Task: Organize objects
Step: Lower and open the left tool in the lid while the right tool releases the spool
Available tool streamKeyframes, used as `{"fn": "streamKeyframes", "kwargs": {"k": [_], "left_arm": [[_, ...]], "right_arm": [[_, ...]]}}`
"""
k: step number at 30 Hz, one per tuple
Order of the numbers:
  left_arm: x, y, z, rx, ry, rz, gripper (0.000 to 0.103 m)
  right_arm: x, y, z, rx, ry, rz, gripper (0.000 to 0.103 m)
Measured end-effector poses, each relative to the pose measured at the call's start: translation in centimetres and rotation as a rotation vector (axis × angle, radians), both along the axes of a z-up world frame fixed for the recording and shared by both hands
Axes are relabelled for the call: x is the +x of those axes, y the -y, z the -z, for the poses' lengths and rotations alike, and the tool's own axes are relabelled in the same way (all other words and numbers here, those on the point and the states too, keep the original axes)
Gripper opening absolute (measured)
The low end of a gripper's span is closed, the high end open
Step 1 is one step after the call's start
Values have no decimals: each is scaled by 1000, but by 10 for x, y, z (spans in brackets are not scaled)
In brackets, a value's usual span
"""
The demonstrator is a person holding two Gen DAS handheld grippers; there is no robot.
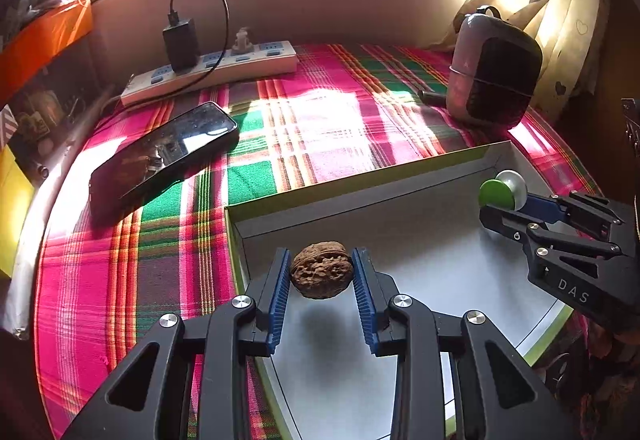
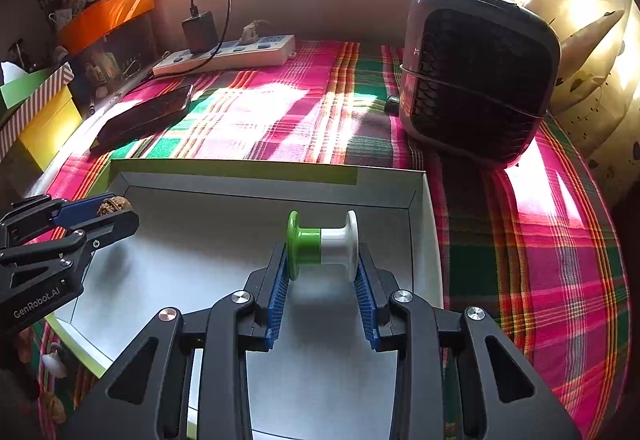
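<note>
1. Your left gripper (image 1: 321,274) pinches one walnut (image 1: 322,269) between its blue ribbed pads, held clear above the white floor of the shallow box (image 1: 360,196), near the box's left wall; a shadow lies beneath it.
2. Your right gripper (image 2: 322,264) clamps one spool (image 2: 322,245), half green, half white, by its two end flanges, over the right part of the same box and near its far wall.
3. Each gripper shows in the other's camera only from the side: the walnut is half hidden behind a black finger there, and the spool shows mostly its green flange face.
4. The box's near edge is cut off by the gripper bodies in both views; its outer rim is green.
5. On the plaid cloth (image 1: 304,120) beyond the box: one dark phone (image 1: 160,156) lying flat, one white power strip (image 1: 212,70) with one black charger (image 1: 181,44) plugged in, and one rounded dark-fronted appliance (image 1: 494,78), standing upright.
6. A small dark object at the appliance's foot is too unclear to name.
7. Left of the table, an orange box (image 2: 106,16) and a yellow box (image 2: 48,128) sit in shadow, contents hard to make out.
</note>
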State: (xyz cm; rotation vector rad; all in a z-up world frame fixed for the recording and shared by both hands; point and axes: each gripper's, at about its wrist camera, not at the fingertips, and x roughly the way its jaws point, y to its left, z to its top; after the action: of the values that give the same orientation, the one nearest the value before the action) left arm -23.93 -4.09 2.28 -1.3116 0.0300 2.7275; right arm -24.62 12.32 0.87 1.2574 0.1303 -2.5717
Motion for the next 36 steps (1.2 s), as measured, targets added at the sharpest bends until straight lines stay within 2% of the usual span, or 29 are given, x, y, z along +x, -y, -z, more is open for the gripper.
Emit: {"fn": "streamKeyframes", "kwargs": {"k": [14, 28, 30, 36], "left_arm": [[-4, -11, 8, -37, 11, 29, 29], [-5, -9, 8, -19, 13, 29, 30], [-5, -9, 8, -18, 13, 28, 30], [-5, -10, 8, -8, 15, 32, 34]], "right_arm": [[-2, 7, 3, 55, -11, -2, 33], [-2, 8, 3, 74, -13, 12, 33], [-2, 8, 3, 75, -14, 13, 34], [-2, 7, 2, 75, -22, 18, 45]]}}
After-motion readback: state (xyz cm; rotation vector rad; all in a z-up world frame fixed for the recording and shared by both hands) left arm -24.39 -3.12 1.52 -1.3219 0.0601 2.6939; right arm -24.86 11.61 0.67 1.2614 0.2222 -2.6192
